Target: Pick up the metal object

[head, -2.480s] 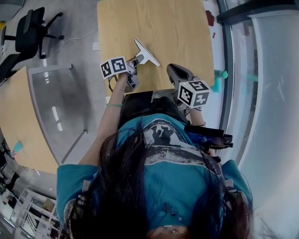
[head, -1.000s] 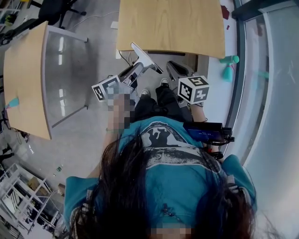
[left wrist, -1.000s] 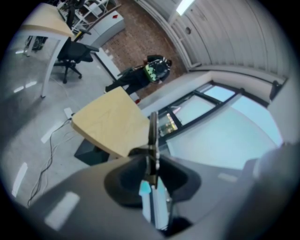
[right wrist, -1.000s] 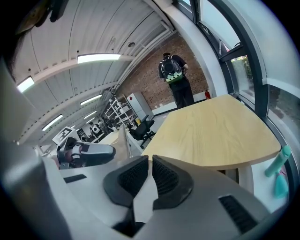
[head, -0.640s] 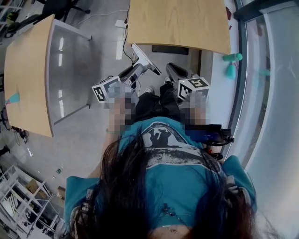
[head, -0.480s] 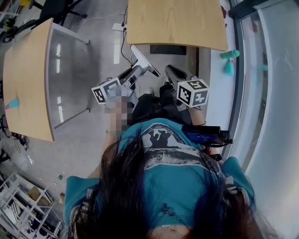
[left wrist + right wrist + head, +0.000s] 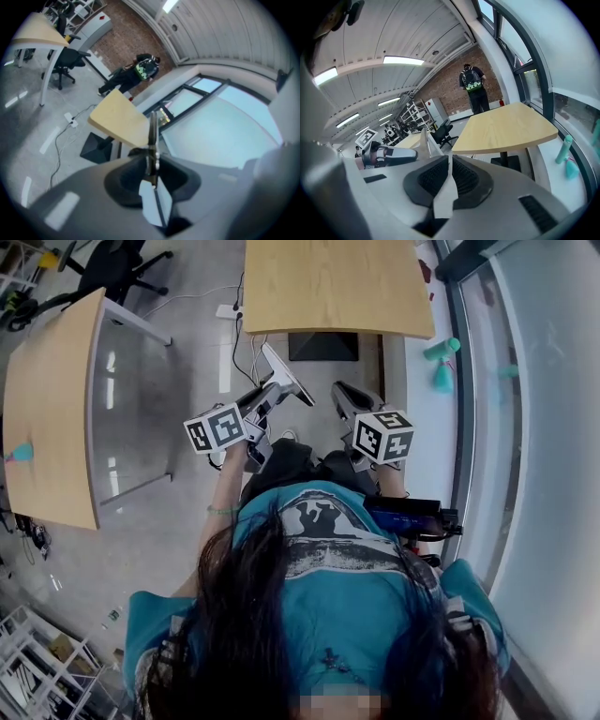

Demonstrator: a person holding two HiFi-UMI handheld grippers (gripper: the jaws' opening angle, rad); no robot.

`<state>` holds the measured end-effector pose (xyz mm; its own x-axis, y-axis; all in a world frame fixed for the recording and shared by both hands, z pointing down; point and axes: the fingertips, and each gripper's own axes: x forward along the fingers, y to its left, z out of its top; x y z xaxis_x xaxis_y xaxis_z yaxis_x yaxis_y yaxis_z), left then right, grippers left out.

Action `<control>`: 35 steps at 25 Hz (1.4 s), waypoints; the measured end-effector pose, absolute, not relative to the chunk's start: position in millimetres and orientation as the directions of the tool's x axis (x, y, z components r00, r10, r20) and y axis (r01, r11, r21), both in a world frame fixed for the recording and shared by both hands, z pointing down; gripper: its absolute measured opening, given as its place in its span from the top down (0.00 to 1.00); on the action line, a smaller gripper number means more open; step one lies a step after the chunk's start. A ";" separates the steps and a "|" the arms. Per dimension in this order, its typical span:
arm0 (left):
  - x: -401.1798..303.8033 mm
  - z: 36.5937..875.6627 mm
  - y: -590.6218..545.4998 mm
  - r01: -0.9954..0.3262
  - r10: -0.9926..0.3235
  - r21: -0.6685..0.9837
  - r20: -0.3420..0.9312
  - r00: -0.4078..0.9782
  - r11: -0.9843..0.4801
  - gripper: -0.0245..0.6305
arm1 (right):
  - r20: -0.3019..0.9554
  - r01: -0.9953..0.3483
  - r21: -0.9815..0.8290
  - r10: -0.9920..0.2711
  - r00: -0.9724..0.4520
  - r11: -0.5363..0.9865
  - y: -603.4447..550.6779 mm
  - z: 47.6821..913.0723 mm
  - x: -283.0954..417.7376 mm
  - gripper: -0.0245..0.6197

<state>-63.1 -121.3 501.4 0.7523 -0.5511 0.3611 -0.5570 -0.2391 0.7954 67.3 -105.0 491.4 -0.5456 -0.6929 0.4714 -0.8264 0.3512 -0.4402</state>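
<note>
Nearest the head camera are the person's dark hair and teal shirt. Both forearms reach forward from them, with a gripper in each hand.

The left gripper (image 7: 261, 399) is clamped on the metal object (image 7: 284, 377). In the left gripper view the object (image 7: 152, 133) is a thin plate seen edge-on. It stands upright between the two dark pads, which press on it from either side, and it rises above them. In the head view its flat pale face tilts up and away from the jaws. It is held in the air above the grey floor (image 7: 178, 512) and touches nothing else.

The right gripper (image 7: 342, 399) sits just beside it, to the right, and holds nothing. In the right gripper view its ribbed pads are drawn together, with only a thin seam between them. That view also shows the left gripper and its plate off to the left.

Beyond the object, and apart from it, is the near edge of a wooden bench (image 7: 328, 287). A black base plate (image 7: 323, 346) lies on the floor under it, with cables (image 7: 234, 329) beside. A second bench (image 7: 47, 409) stands to the left, with an office chair (image 7: 117, 268) past it. A teal bottle (image 7: 439, 351) stands by the window on the right. Farthest off, a person wearing a backpack (image 7: 472, 84) stands before a brick wall.
</note>
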 end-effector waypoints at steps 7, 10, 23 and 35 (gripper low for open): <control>-76.8 525.1 -134.5 -0.574 -0.574 0.789 0.372 0.730 -0.219 0.84 | 0.467 -0.809 -0.452 -0.673 -0.574 0.377 -112.6 516.0 53.4 0.91; -64.1 522.5 -113.1 -0.582 -0.585 0.785 0.376 0.719 -0.211 0.84 | 0.485 -0.812 -0.450 -0.663 -0.571 0.371 -86.8 518.2 68.7 0.91; -78.9 529.5 -87.2 -0.603 -0.579 0.785 0.427 0.694 -0.144 0.84 | 0.502 -0.794 -0.516 -0.638 -0.584 0.321 -82.4 521.5 65.1 0.91; -99.7 530.4 -64.4 -0.619 -0.629 0.779 0.432 0.647 -0.101 0.84 | 0.488 -0.754 -0.492 -0.578 -0.653 0.436 -70.4 519.5 37.3 0.91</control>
